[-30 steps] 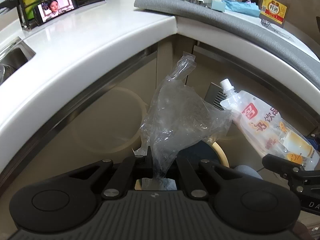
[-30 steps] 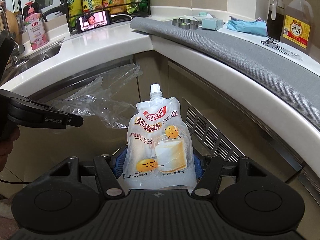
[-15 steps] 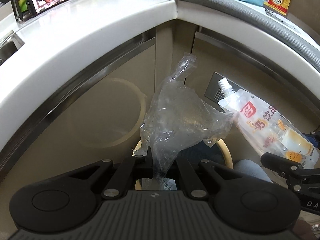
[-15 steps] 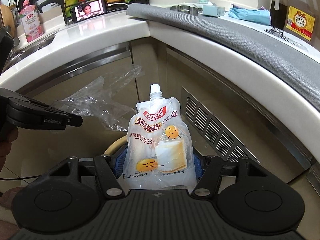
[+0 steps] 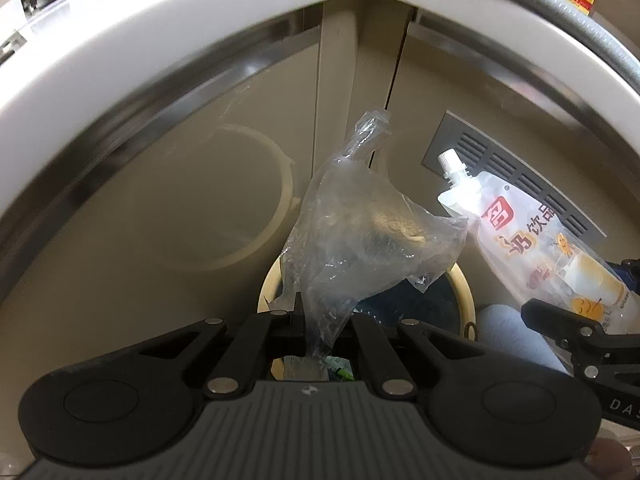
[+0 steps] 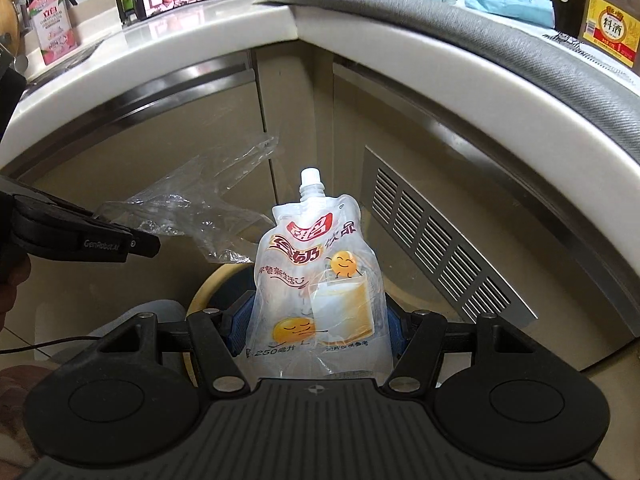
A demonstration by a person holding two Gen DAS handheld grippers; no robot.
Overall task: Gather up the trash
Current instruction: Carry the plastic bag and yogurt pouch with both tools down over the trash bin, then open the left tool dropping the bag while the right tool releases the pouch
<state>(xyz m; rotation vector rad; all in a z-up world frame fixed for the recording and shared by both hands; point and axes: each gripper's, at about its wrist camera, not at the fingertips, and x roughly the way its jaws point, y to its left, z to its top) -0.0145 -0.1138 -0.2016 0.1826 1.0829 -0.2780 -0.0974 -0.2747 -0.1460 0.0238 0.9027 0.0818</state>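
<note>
Both pieces of trash are being carried over the round cream-rimmed bin, neither dropped yet. The left hand-held gripper is pinching a crumpled clear plastic bag, its jaws pressed together on the film, above the bin's rim. The right hand-held gripper is clamping a white spouted drink pouch at three o'clock of the bag. Release is what remains. Compared with a second ago, both are sitting lower: the white worktop is climbing toward twelve o'clock and more bin rim is showing.
</note>
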